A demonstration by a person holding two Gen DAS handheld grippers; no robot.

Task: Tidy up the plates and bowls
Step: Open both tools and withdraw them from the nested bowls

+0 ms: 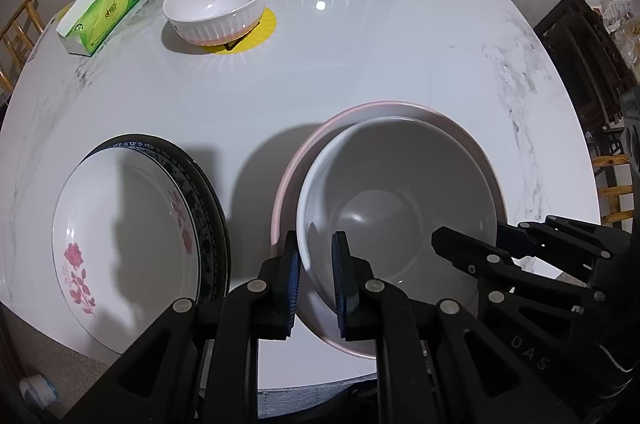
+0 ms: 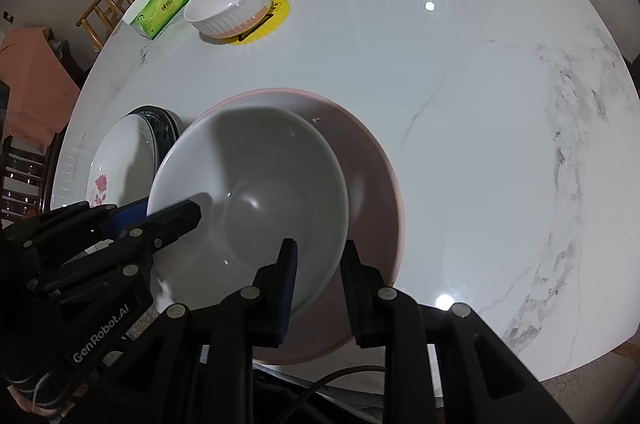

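A white bowl [image 1: 396,200] [image 2: 252,184] sits tilted in a pink plate [image 1: 460,128] [image 2: 372,164] near the table's front edge. My left gripper [image 1: 316,276] straddles the bowl's left rim, one finger inside and one outside, jaws narrowly apart. My right gripper [image 2: 318,284] straddles the bowl's right rim the same way. A rose-patterned white plate [image 1: 124,236] [image 2: 120,152] lies on a dark blue-rimmed plate [image 1: 208,184] [image 2: 164,120] to the left. A ribbed white bowl [image 1: 218,4] [image 2: 232,2] stands on a yellow mat [image 1: 264,28] [image 2: 276,12] at the back.
A green tissue box [image 1: 102,14] [image 2: 166,4] lies at the back left of the white marble table [image 1: 360,64] [image 2: 480,104]. Chairs stand around the table.
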